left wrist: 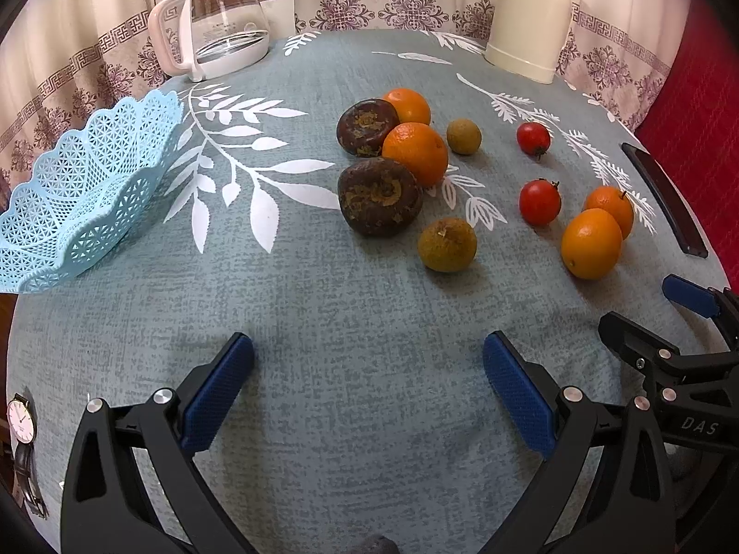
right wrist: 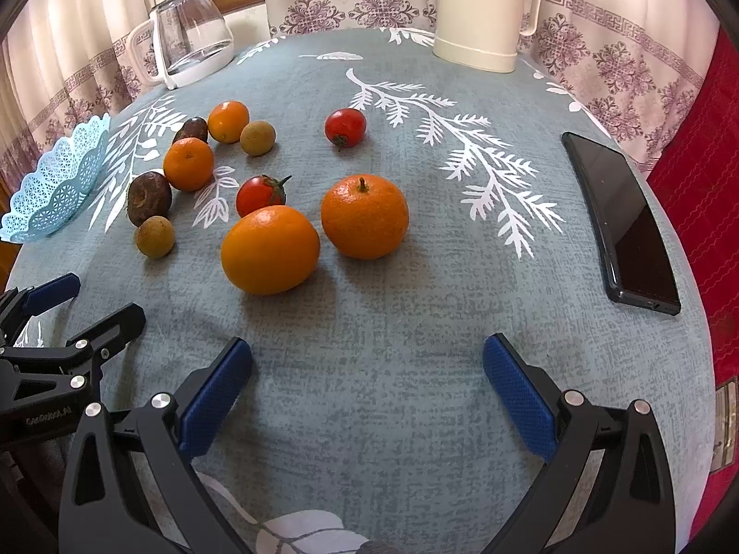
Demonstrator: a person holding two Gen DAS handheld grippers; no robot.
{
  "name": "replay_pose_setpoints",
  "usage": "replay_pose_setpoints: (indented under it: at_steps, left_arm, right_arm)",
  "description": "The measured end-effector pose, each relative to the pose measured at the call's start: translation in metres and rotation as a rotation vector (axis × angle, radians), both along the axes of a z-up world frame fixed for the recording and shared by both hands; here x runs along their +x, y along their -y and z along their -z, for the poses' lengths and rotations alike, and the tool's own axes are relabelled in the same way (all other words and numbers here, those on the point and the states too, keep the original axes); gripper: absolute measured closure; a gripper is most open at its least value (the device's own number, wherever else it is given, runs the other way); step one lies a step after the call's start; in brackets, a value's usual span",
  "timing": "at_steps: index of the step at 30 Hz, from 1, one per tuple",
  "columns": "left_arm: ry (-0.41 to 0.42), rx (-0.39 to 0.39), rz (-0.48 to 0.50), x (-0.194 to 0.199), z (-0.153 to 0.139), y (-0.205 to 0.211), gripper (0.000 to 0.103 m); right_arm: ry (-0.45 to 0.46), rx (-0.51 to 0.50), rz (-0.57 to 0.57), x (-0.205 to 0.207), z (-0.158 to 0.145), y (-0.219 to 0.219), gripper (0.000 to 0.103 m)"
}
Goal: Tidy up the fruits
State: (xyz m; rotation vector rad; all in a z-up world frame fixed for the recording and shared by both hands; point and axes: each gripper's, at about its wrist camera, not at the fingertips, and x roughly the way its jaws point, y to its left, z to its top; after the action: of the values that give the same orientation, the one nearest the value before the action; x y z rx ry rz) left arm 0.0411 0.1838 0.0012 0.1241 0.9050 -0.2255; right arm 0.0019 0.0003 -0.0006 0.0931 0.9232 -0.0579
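Both tools are idle above the near edge of the table. The left gripper [left wrist: 368, 388] has its fingers spread wide with nothing between them; the right gripper [right wrist: 367, 390] is likewise spread and empty.

No fruit is in the basket [left wrist: 69, 212], which sits empty at the far left edge. All the fruit lies loose on the cloth [left wrist: 323, 323].

- Right group: a near orange [right wrist: 270, 249] lies just ahead and slightly left of the right gripper, with a second orange [right wrist: 365, 217] just beside it and a tomato [right wrist: 258, 195] touching or nearly touching behind it. Another tomato [right wrist: 345, 126] sits farther back, apart.
- Centre group: two brown fruits [left wrist: 378, 196], two oranges [left wrist: 415, 159] and two small tan fruits [left wrist: 447, 244] lie ahead and right of the left gripper, between it and the far side.

Deciding relation: the basket is on the left hand's side, well apart from the right gripper. The left gripper is nearer both basket and centre group; the right is nearer the two front oranges. Round fruit offers no preferred grasp axis.

Judgement: sorting has not started. The likely first pick is the nearest tan fruit by the left hand.
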Motion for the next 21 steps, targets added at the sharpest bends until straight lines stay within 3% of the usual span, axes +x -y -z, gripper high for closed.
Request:
replay_pose_setpoints:
  at_steps: [21]
  left_arm:
    - [-0.002,0.003,-0.001,-0.0001,-0.0007,0.0001,0.002]
  right_arm:
    - [-0.007,0.005,-0.017,-0.0002,-0.0006,0.0003,0.005]
